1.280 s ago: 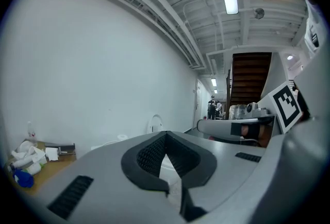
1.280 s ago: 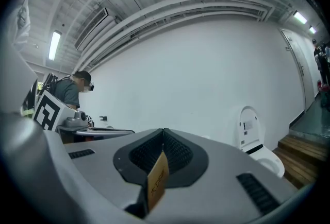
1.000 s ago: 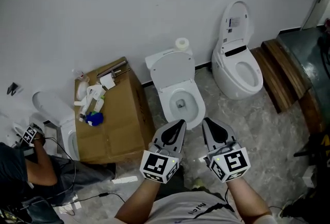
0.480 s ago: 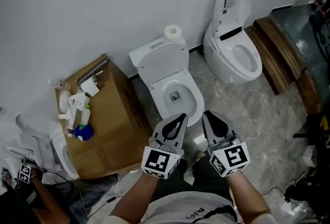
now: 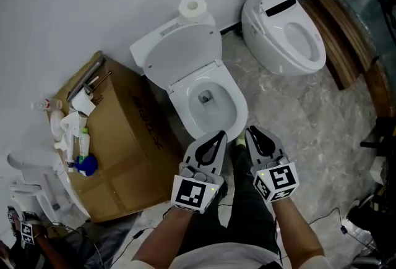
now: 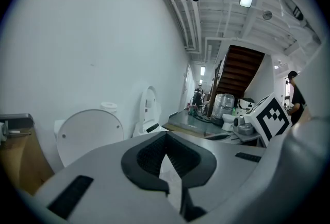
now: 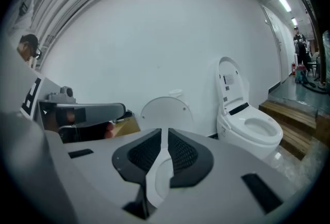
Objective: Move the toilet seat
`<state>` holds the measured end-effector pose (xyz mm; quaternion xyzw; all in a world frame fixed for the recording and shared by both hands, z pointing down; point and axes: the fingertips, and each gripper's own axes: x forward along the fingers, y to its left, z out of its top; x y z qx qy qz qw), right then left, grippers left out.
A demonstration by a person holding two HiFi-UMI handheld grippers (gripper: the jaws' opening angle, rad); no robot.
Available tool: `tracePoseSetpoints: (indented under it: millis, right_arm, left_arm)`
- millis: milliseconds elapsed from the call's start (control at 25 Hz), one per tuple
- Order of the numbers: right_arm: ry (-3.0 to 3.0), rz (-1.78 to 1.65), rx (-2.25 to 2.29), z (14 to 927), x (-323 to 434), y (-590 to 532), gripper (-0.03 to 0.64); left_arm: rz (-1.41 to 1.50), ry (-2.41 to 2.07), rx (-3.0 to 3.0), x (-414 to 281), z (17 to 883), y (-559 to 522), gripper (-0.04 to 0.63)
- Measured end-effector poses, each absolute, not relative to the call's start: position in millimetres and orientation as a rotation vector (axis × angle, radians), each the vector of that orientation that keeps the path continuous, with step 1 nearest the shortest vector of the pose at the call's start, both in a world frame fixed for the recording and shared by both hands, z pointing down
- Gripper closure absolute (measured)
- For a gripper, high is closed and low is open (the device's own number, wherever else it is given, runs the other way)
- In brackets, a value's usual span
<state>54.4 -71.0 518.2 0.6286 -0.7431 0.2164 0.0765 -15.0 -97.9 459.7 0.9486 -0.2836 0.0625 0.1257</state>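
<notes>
Nearest, over the person's legs: left gripper [image 5: 215, 136] and right gripper [image 5: 252, 133], side by side, both aimed forward and away from the body. In the left gripper view, pads pressed together at the tip, nothing caught between them. In the right gripper view, a narrow slit between the pads, jaws opening, nothing between them either, only white porcelain showing through the gap.

Just beyond both tips: front rim of the toilet bowl [image 5: 177, 107], open to view.

Farther on, at the bowl's back: toilet seat [image 5: 183, 53], a raised white oval tilted back against the tank [image 5: 142, 48]. Long axis running away from the grippers and a little to the left, hinge end near, free edge far and high by the wall. Impossible to tell whether a separate ring lies on the bowl rim.

Judged from this: seat straight ahead across the bowl, well apart from both grippers, offset toward the left gripper's side, so probably reached sooner from there.

Beyond that: paper roll [image 5: 192, 7] on the tank.
</notes>
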Motion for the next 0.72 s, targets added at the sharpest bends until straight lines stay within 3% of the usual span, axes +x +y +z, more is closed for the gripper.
tracePoseSetpoints:
  millis: [440,720]
  right_arm:
    - [-2.096,0.772,1.875,699,99,-96,0.589]
    - [-1.999,1.053,1.877,823,121,-87,0.534]
  left_arm:
    - [0.295,-0.777,2.668,40,628,-125,0.586]
    - [0.358,-0.730,2.651,57,701,-130,0.586]
